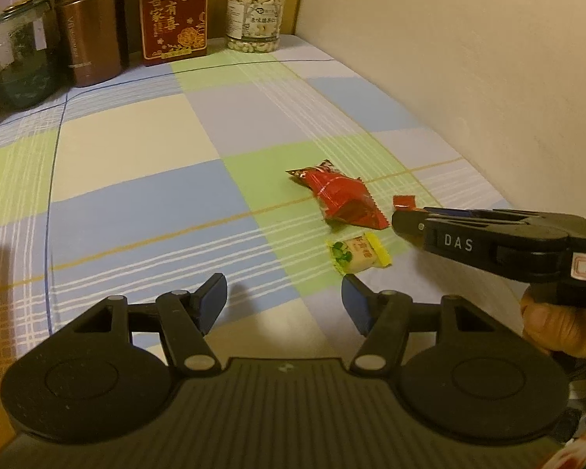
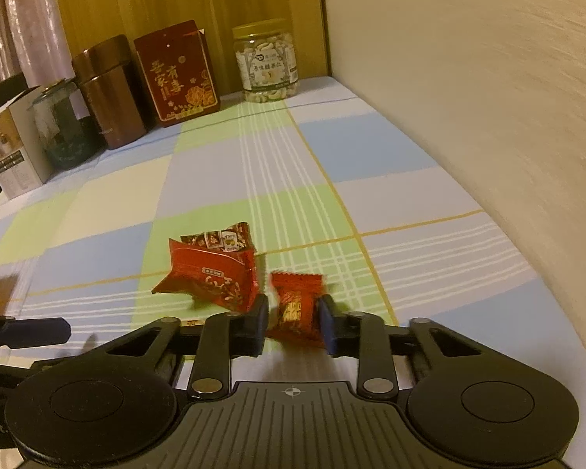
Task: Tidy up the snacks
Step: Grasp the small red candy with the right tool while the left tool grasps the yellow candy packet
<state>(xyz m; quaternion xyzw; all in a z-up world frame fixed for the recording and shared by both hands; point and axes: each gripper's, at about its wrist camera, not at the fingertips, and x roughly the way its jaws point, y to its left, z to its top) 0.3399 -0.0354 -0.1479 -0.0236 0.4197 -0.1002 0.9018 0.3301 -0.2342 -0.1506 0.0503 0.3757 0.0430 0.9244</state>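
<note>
Clamping small red candy [image 2: 295,308] — right gripper [image 2: 293,322], left gripper [image 1: 284,305] apart, big red packet [image 2: 211,273] beside

Open cloth left and middle; clutter at back edge and near the wall.

Checked tablecloth [image 1: 136,148] lies bare across the left and centre, wide room to pass. Back edge blocked by a row: white box [image 2: 11,152], glass jar [image 1: 19,54], brown canister [image 1: 92,27], red box [image 1: 174,11], nut jar [image 1: 256,19]. Wall [image 1: 468,58] closes the right side. Near it, red packets [image 1: 340,199] and yellow candy [image 1: 357,254] lie close together, right gripper [image 2: 293,318] among them.
</note>
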